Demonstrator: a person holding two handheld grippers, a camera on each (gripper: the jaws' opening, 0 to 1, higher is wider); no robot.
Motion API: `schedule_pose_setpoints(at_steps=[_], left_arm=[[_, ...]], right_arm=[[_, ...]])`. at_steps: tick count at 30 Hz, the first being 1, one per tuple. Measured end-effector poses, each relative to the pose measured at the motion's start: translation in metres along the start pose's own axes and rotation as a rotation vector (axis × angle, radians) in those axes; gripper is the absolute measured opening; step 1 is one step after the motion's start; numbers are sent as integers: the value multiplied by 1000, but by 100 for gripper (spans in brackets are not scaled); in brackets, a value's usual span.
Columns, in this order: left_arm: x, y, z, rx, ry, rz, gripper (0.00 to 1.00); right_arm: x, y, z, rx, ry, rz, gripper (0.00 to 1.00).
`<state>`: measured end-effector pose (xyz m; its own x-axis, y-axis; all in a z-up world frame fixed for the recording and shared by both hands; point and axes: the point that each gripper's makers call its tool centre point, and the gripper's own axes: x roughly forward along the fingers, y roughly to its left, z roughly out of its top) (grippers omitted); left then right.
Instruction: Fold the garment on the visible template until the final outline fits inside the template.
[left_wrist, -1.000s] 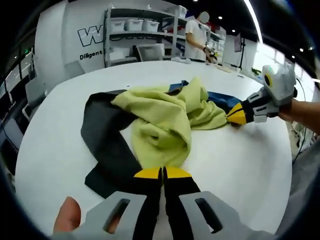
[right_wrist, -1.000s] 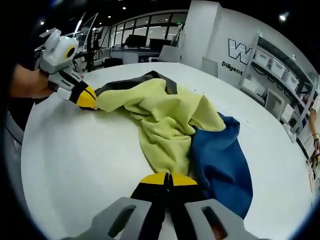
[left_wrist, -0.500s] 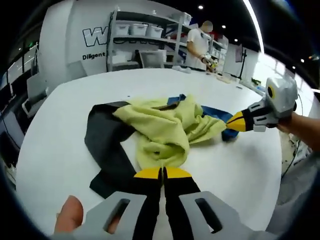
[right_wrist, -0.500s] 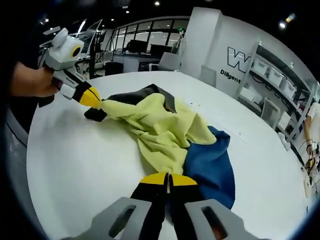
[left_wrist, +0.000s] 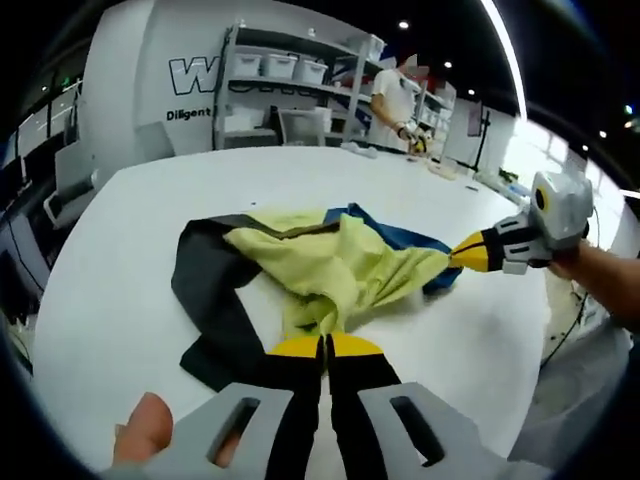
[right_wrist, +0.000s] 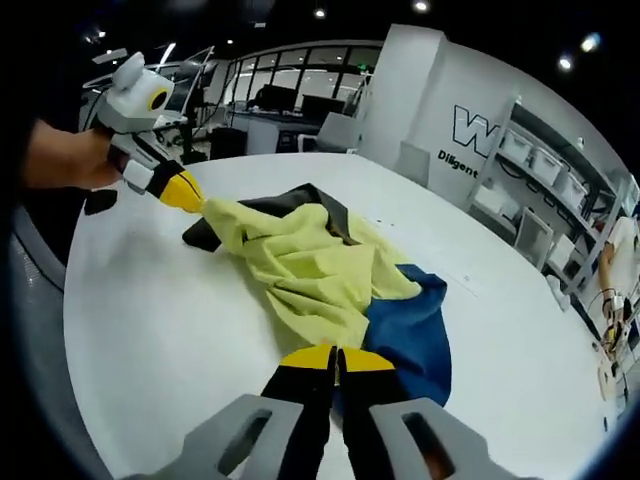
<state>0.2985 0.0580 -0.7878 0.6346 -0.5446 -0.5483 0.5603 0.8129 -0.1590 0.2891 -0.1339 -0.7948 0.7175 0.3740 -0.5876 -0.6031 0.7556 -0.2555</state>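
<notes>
I am holding one garment (left_wrist: 330, 270) with both pairs of fingers, each pinched tight on its yellow cloth. My left fingers (left_wrist: 325, 347) are gripping one edge directly at their tips; my right fingers (right_wrist: 335, 358) are gripping another. The garment, showing three colours, yellow, black and blue, is stretching between my two grips over the one round white table (left_wrist: 130, 230), its middle sagging onto the surface.

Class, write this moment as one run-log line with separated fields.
left gripper: shut on garment | right gripper: shut on garment | garment: bunched, yellow, blue and black, stretched between both grippers | white table: under it
</notes>
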Motion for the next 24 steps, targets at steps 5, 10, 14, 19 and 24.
schedule_pose_setpoints(at_steps=[5,10,14,19,24], left_arm=[[-12,-2,0,-50,0,-3,0],[-19,0,-4,-65,9,6,0],[-26,2,-9,-93,15,11,0],[-35,11,-15,-131,32,26,0],[-43,20,-28,-164,73,45,0]], right_arm=[[-19,-6,4,8,-19,-27,0],[-28,-4,-1,7,-16,-32,0],[-36,-3,-5,20,-13,-36,0],[-46,-6,-9,33,-9,-47,0],[-54,-9,-15,55,4,-50,0]])
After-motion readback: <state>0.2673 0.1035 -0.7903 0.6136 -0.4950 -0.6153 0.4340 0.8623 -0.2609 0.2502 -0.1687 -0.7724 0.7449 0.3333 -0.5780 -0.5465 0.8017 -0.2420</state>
